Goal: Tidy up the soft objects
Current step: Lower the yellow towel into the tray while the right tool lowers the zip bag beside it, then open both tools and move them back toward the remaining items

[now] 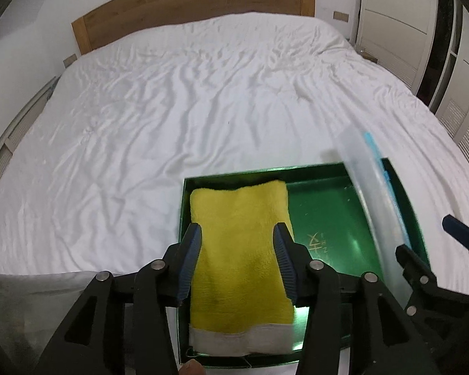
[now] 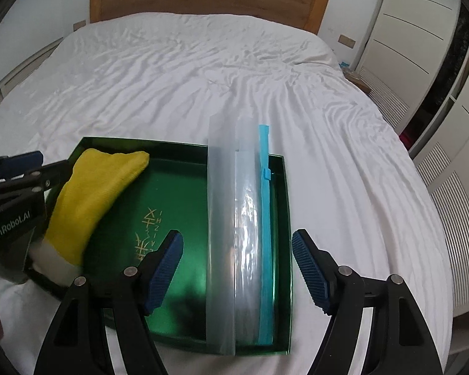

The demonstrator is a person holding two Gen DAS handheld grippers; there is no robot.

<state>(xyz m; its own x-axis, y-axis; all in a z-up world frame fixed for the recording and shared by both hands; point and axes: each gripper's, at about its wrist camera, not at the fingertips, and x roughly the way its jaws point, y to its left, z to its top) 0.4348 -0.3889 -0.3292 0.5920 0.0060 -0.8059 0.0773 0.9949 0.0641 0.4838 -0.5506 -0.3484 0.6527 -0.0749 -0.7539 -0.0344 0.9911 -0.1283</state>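
A folded yellow towel (image 1: 240, 250) with a white end lies in the left part of a shallow green box (image 1: 325, 218) on the bed. My left gripper (image 1: 237, 236) is open just above the towel, a finger on each side of it. A folded clear zip bag (image 2: 234, 243) with a blue zipper strip lies in the right part of the box (image 2: 172, 193). My right gripper (image 2: 237, 245) is open above the bag, fingers either side, not touching. The towel (image 2: 87, 200) and the left gripper (image 2: 31, 162) show at the left of the right wrist view.
The box sits near the foot of a large bed with a wrinkled white sheet (image 1: 187, 100) and a wooden headboard (image 1: 187, 3). White wardrobe doors (image 2: 422, 31) stand to the right of the bed.
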